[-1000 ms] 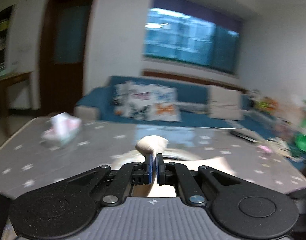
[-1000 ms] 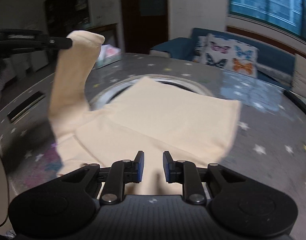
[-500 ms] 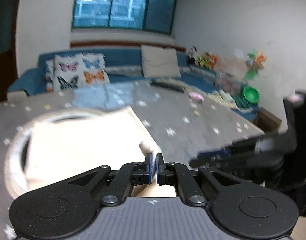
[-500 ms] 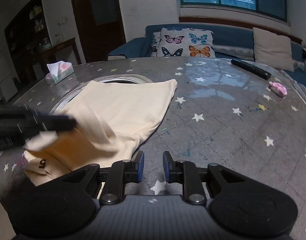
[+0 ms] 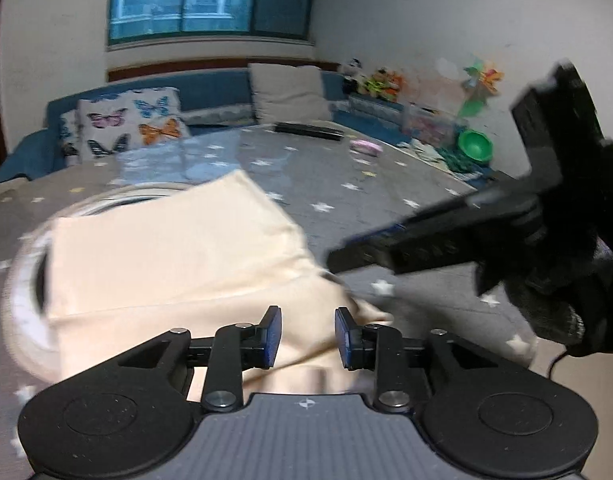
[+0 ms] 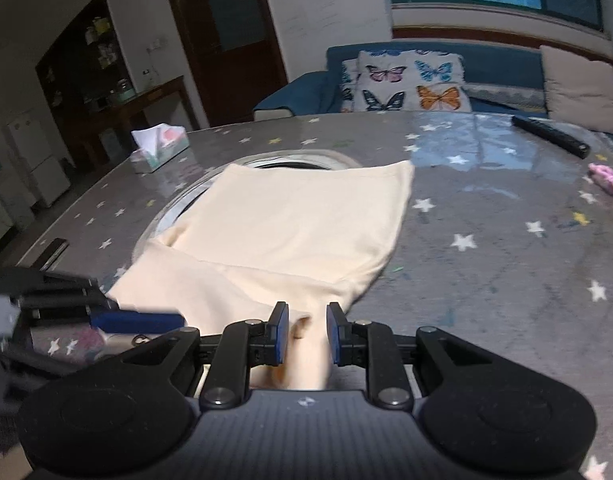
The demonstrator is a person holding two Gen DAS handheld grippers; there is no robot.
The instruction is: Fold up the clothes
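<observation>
A: How do the left tongs [image 5: 308, 336] stand?
B: Spread wide, holding nothing, poised above the near edge of the cream garment [image 5: 178, 252].
A: And the right tongs [image 6: 306, 334]?
B: Also parted, with a fold of that cream garment [image 6: 298, 220] lying between the pads, though I cannot tell whether they touch it.
A: Where does the garment lie?
B: Flat on the grey star-patterned surface [image 6: 506, 248], partly covering a round inset ring [image 6: 306, 158].
A: Anything farther out?
B: A tissue box [image 6: 158, 152] at the left, a black remote [image 6: 550, 136] and a small pink item [image 6: 606, 176] toward the right, then a blue sofa [image 6: 498, 66] with butterfly cushions [image 6: 410, 80].
</observation>
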